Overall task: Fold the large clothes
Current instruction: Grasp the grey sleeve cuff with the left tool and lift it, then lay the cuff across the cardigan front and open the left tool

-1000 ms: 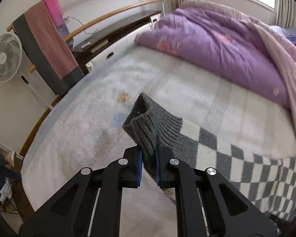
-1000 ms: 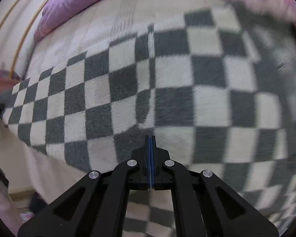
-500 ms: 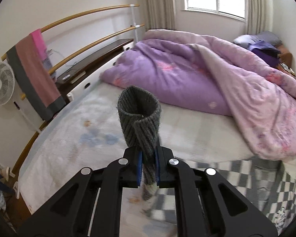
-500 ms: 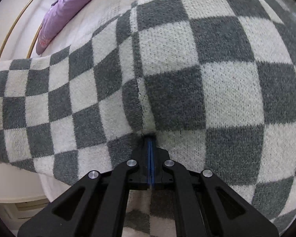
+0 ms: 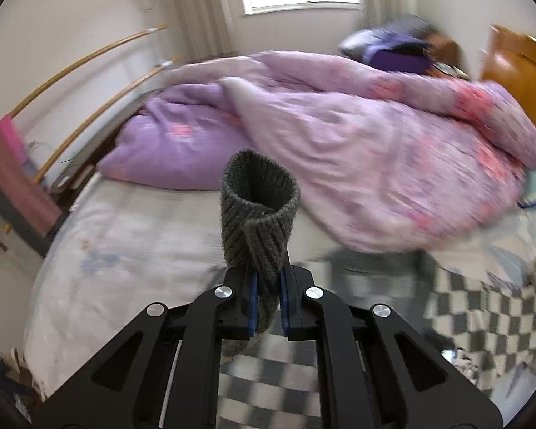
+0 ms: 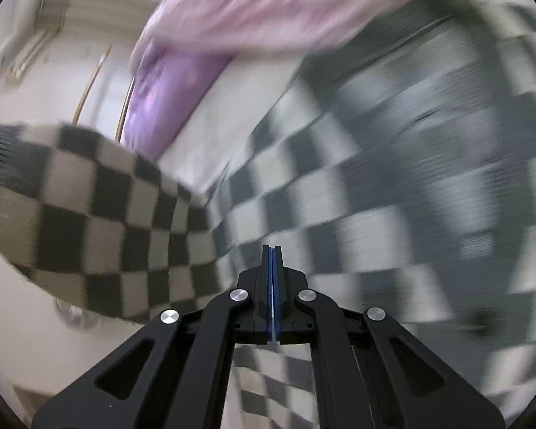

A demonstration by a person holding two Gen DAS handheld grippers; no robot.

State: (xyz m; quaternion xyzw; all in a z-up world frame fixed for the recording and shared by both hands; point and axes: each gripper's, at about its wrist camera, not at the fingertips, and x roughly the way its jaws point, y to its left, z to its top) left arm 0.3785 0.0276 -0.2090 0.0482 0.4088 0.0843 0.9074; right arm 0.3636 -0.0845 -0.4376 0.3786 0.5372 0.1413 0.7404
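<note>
A rumpled purple-pink quilt [image 5: 357, 143] fills the far side of your bed [image 5: 125, 250], crowding the sweater [image 6: 393, 178]. Since a second ago the room has swung leftward in your left view, and the cuff [image 5: 259, 214] stands upright. Your left gripper [image 5: 267, 300] is clamped on that grey ribbed cuff. Your right gripper [image 6: 272, 286] is closed, seemingly pinching the blurred checkered knit spread near you.
</note>
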